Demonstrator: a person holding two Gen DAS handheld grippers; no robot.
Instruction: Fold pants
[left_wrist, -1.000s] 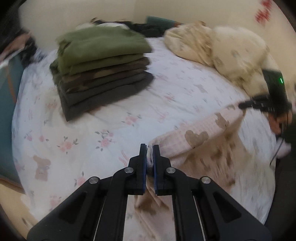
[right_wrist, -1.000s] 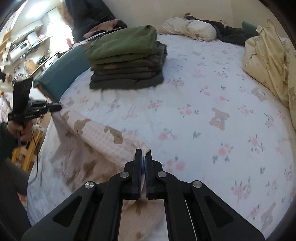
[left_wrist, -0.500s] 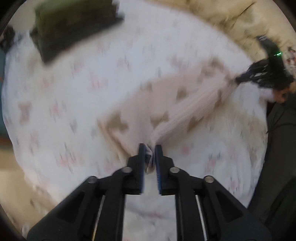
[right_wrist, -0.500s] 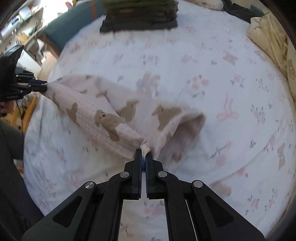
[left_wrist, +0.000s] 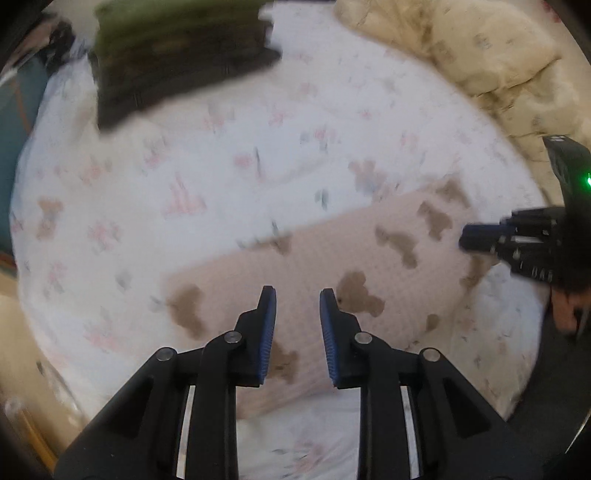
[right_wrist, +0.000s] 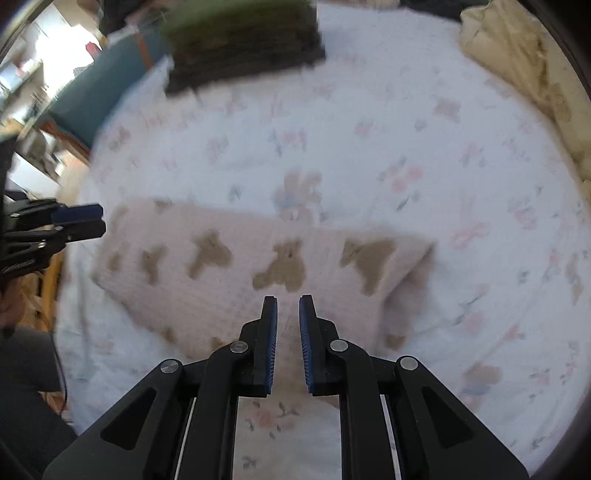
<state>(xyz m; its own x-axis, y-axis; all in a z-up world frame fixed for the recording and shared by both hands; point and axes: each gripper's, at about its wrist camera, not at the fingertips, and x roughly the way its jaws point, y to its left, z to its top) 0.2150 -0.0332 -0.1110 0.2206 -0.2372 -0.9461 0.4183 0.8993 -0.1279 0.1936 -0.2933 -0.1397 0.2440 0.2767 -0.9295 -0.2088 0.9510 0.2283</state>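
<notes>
The pants (left_wrist: 332, 266), pale pink with brown bears, lie flat on the bed (left_wrist: 184, 177) as a long folded band, set across the near part of the sheet. From the stack of folded clothes (left_wrist: 173, 62) at the far side of the bed, the pants are well apart, towards the person, which leaves bare sheet between the two for further folds.

The left gripper (left_wrist: 297, 295) points steeply down over the end of the pants that sits nearer the stack's side of the bed. Its fingers (left_wrist: 267, 321) are parting, with a narrow gap and nothing pinched between them; the cloth is below the tips, not in them. That suits a release: the fold has been laid and the cloth is left to settle on the bed.

The right gripper (right_wrist: 287, 301) does the same over the other end of the pants, farther from the stack. Its fingers (right_wrist: 269, 332) are opening too, still rather close together, with only the pants' surface seen through the gap and no fabric caught. In the left view the same gripper shows at the frame's right edge, just beside the pants' end.

Both tools stand one at each end because a long garment folds straight only when both ends are carried together. The edge facing the stack looks fairly even, though blur hides fine creases. My guess is that a fold of the band's length comes next, before it joins the stack.
</notes>
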